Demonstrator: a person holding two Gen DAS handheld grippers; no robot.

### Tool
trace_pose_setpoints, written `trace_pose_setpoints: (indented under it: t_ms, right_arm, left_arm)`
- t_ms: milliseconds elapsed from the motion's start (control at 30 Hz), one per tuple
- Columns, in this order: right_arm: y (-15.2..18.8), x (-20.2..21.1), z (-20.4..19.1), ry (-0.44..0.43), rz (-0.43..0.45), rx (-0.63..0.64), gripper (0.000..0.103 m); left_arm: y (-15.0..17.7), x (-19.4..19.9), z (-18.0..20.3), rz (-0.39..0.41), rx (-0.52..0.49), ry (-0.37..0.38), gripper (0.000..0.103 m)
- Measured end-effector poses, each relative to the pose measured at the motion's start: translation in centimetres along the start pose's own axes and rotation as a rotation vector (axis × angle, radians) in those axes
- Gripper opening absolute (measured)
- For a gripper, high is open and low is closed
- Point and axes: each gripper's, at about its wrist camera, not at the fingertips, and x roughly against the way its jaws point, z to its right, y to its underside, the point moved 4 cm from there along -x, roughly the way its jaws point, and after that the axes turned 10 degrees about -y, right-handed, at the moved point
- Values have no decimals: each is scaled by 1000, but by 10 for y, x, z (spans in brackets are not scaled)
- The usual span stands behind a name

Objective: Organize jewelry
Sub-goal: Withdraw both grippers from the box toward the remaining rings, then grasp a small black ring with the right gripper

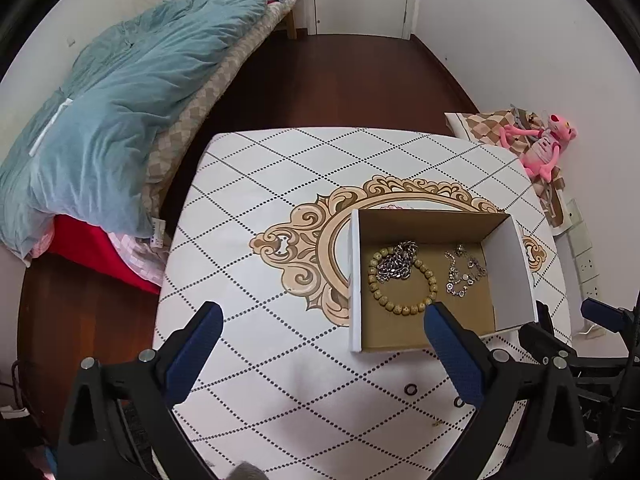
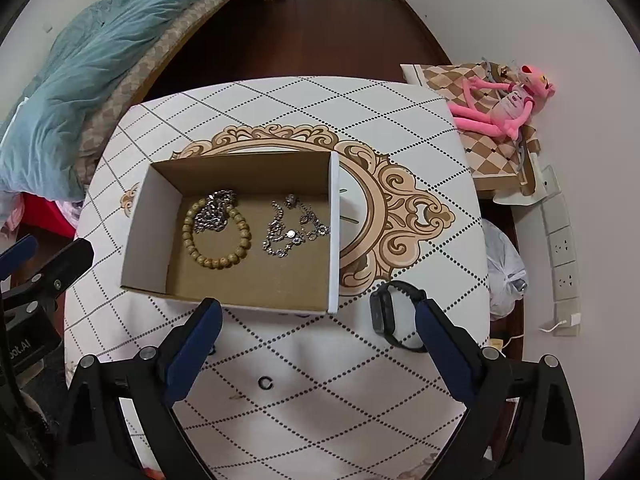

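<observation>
An open cardboard box [image 1: 508,276] [image 2: 152,216] stands on the patterned table [image 1: 280,184] [image 2: 400,120]. It holds a wooden bead bracelet [image 1: 400,304] [image 2: 216,260], a steel chain [image 1: 396,264] [image 2: 216,212] and a thin silver chain [image 1: 464,272] [image 2: 292,228]. A black smartwatch [image 2: 384,312] lies on the table right of the box, by my right gripper's right finger. A small black ring [image 1: 411,390] [image 2: 265,383] lies on the table. My left gripper [image 1: 320,320] is open and empty near the box's left front. My right gripper [image 2: 318,316] is open and empty at the box's front.
A bed with a teal duvet [image 1: 120,92] [image 2: 80,60] stands left of the table. A pink plush toy [image 1: 540,148] [image 2: 504,104] lies on a checked cushion at the right. Wall sockets [image 2: 564,248] and a plastic bag [image 2: 504,272] sit beyond the table's right edge.
</observation>
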Motion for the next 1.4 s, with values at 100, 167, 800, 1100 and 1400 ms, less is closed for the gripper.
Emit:
trace_pose_setpoints:
  t_ms: [100,167,800,1100,1400]
  right_arm:
    - [3,13,-3,7,26,8,98]
    - [5,24,-7,10,48,13,98]
    - [50,89,-25,-30,155,5,98]
    - [101,-17,-11,-70,18,-64,72]
    - [113,-65,-14,-94,43,-72,48]
  left_arm:
    - [3,15,-4,22,4,-2,103]
    - [4,23,-6,33,7,-4,103]
    - [42,81,-26,92,39,-15,103]
    - [101,-3,-24,-80,22,-104,103]
    - [118,-43,-22,-132,-6,-125,103]
